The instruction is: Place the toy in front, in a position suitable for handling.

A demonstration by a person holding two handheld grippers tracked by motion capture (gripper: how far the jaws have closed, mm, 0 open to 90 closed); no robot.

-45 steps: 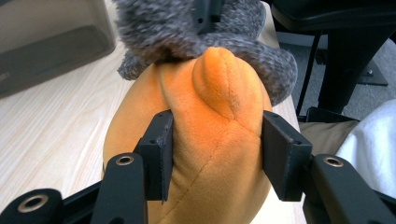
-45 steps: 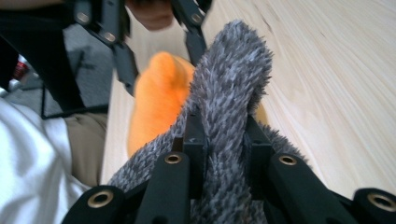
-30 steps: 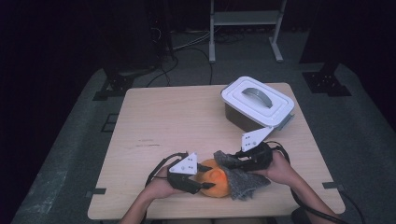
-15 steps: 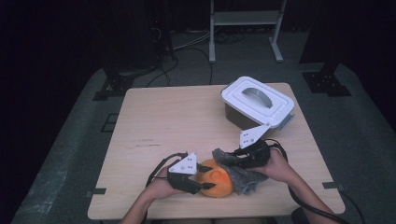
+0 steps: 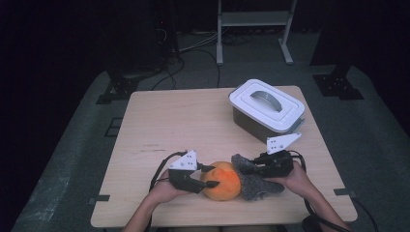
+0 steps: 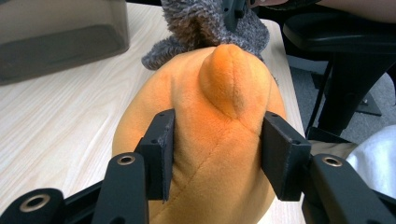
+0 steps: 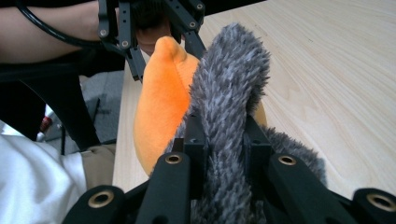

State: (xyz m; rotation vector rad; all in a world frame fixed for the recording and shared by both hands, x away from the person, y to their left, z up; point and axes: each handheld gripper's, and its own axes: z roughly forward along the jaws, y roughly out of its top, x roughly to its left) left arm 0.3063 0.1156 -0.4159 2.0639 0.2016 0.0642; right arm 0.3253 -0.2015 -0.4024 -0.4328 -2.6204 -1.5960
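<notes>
An orange plush toy [image 5: 221, 180] lies near the table's front edge, with a grey furry part [image 5: 255, 183] on its right side. My left gripper [image 5: 205, 182] is shut on the orange plush body [image 6: 219, 140], its jaws pressing both flanks. From the right, my right gripper [image 5: 241, 166] is shut on a fold of the grey fur [image 7: 229, 116], pinched between its jaws. In the right gripper view the orange plush [image 7: 161, 102] sits just behind the fur, with the left gripper [image 7: 161, 46] beyond it.
A grey box with a white handled lid [image 5: 266, 108] stands at the back right of the wooden table [image 5: 174, 125]. The person's forearms enter from the bottom edge. A metal rack [image 5: 254, 19] and cables lie on the floor behind.
The right gripper has shifted slightly left and down, pulling the grey fur toward the orange plush. The left gripper has stayed put.
</notes>
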